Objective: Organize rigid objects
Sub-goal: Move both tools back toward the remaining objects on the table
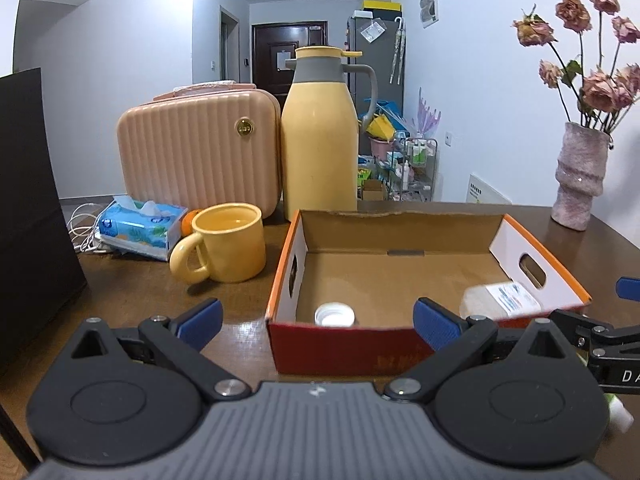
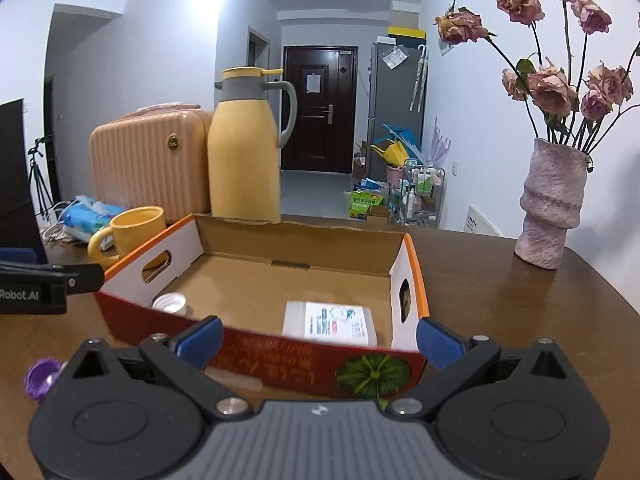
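An open cardboard box (image 1: 400, 256) (image 2: 280, 276) with red and orange outer walls sits on the brown table. Inside it stand a white-capped bottle (image 1: 334, 315) (image 2: 170, 304) at the near left and a clear flat packet with a printed label (image 1: 502, 300) (image 2: 330, 322) at the near right. My left gripper (image 1: 318, 322) is open just in front of the box's near wall, holding nothing. My right gripper (image 2: 320, 342) is also open before the near wall, empty. A purple object (image 2: 40, 376) lies on the table at the left of the right wrist view.
A yellow mug (image 1: 224, 248), a tissue pack (image 1: 140, 226), a pink case (image 1: 196, 152) and a yellow thermos jug (image 1: 320, 136) stand behind the box. A vase with dried roses (image 2: 548, 208) is at the far right. A black panel (image 1: 28, 208) stands left.
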A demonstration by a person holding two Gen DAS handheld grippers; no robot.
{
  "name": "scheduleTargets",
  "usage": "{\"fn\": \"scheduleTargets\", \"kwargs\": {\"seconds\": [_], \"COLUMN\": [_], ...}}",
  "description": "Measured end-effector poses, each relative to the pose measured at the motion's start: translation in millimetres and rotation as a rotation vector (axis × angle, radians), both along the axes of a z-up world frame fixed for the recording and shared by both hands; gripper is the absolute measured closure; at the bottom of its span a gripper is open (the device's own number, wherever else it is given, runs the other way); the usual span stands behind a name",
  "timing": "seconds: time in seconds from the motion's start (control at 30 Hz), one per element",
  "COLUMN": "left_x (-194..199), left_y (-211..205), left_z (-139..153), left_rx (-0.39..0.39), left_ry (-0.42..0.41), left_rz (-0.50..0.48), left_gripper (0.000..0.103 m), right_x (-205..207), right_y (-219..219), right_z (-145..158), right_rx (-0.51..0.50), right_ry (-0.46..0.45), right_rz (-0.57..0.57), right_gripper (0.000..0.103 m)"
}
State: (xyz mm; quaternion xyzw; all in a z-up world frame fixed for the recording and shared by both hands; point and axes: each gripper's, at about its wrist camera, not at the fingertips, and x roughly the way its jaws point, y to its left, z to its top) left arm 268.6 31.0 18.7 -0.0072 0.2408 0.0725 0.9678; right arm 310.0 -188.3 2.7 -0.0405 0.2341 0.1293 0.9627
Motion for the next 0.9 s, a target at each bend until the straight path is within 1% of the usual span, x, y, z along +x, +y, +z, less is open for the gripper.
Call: {"fn": "scheduleTargets", "kwargs": {"seconds": [0.43,0.9], "left_x": [-45,-87], "left_y": [-7,-20], "left_z": [-16,-26], "left_rx": [0.007,0.004], "left_ry": [0.069,0.105], "left_rz": [-0.036,-0.081], "left_gripper": [0.0,0.0], "right_x": [-53,-103], "right_y": [-7,-14], "right_z": [-5,-16], "right_rx": [-0.036,-0.061], "right_ry": [0.005,0.02], "right_rz": [0.042,0.064], "right_gripper": [0.0,0.0]}}
